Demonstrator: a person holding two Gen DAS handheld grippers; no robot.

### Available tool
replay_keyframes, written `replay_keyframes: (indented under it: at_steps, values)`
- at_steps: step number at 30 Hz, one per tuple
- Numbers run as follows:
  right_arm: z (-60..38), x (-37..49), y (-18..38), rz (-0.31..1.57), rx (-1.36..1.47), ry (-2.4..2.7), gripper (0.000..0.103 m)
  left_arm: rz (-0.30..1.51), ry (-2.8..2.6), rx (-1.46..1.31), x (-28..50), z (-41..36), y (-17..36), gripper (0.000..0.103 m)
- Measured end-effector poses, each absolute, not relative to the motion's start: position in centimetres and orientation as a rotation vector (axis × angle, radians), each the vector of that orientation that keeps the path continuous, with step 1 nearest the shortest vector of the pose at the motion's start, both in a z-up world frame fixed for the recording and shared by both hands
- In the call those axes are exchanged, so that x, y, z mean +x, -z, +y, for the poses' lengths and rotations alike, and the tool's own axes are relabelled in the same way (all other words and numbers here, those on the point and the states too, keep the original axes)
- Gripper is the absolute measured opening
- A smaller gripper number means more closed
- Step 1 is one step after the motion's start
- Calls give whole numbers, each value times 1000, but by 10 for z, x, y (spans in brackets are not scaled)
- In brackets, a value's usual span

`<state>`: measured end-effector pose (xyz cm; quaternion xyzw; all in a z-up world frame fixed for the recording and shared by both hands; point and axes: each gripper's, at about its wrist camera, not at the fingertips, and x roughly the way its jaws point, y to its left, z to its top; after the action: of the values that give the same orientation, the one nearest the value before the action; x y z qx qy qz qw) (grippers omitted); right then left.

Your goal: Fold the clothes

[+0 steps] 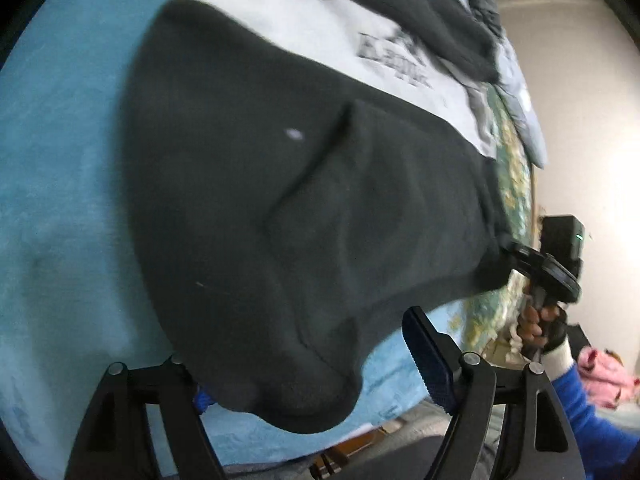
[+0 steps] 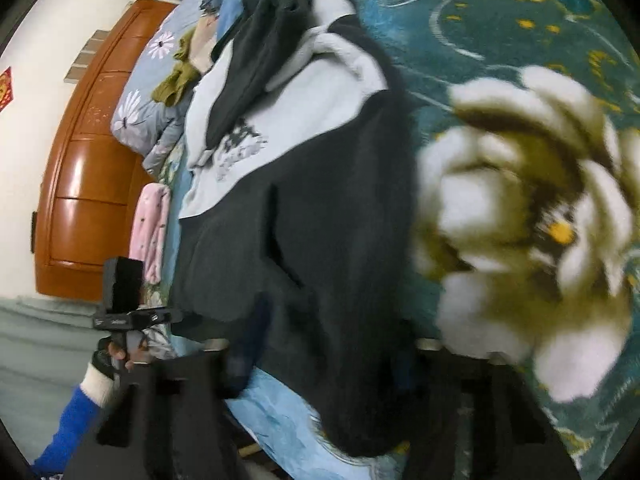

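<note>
Black fleece fills the near part of both views: the lower hem of a black and white sweatshirt (image 1: 280,208) lying on a bed, its dark bottom half nearest the cameras and its white chest panel with grey lettering farther up. In the left wrist view the left gripper (image 1: 316,380) has its fingers spread wide, the right-hand finger with its blue pad (image 1: 428,364) standing bare beside the cloth, while the hem droops over the left-hand finger and hides its tip, so the claw is apart and I cannot tell that it pinches anything. At the right edge of that view the right gripper (image 1: 508,250) meets the far corner of the hem, its tips buried in the fabric; it looks closed on the cloth, held by a gloved hand (image 1: 540,324) with a blue sleeve. In the right wrist view motion blur smears the near fingers, and the dark hem (image 2: 320,280) runs down between them. Under the sweatshirt lies a light blue blanket (image 1: 60,160), and beside it a teal cover with a large white flower (image 2: 520,220). Farther off sit a pink garment (image 2: 152,224), an olive piece of clothing (image 2: 176,76), a grey flowered pillow (image 2: 136,108) and a brown wooden headboard (image 2: 88,168)
</note>
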<state>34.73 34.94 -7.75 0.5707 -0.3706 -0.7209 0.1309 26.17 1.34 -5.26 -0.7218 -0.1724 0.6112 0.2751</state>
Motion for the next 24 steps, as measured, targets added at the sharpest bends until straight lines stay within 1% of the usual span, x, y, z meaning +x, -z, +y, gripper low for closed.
replay_keyframes:
  at_steps: [1,2,3,4,5,6,8,11,13,15,17,20,22,23,24]
  values:
    - [351,350,79,-1098,1667,2076,23,-456,-1639,-1933,263,14,49,80]
    - [352,353,79,-1105,1678,2061,14,-449,-1636,-1926,264,14,46,78]
    - [354,355,77,-1110,1677,2056,12,-454,-1637,-1919,264,13,42,71]
    - [355,356,75,-1131,1664,2051,11,-472,-1644,-1913,262,9,39,59]
    - [358,357,71,-1162,1641,2047,11,-503,-1659,-1909,260,2,35,52]
    - [363,357,65,-1212,1596,2046,11,-539,-1680,-1910,258,-6,31,40]
    - [371,357,53,-1277,1522,2061,10,-585,-1717,-1910,256,-17,25,28]
    - [380,349,32,-1308,1431,2086,10,-625,-1758,-1895,256,-29,16,26]
    - [381,344,19,-1283,1407,2114,10,-646,-1790,-1886,256,-37,7,26]
    - [379,340,12,-1249,1409,2131,10,-621,-1853,-1915,258,-49,2,26]
    - [378,337,12,-1223,1438,2155,10,-583,-1918,-1947,261,-62,0,22]
    - [384,333,22,-1270,1476,2170,10,-611,-1934,-1971,262,-74,6,22]
    - [388,333,26,-1263,1512,2182,10,-610,-1928,-2001,262,-74,11,23]
    - [389,333,28,-1247,1536,2189,10,-600,-1926,-2015,262,-70,15,26]
    - [390,334,29,-1232,1556,2194,10,-590,-1924,-2028,262,-66,19,26]
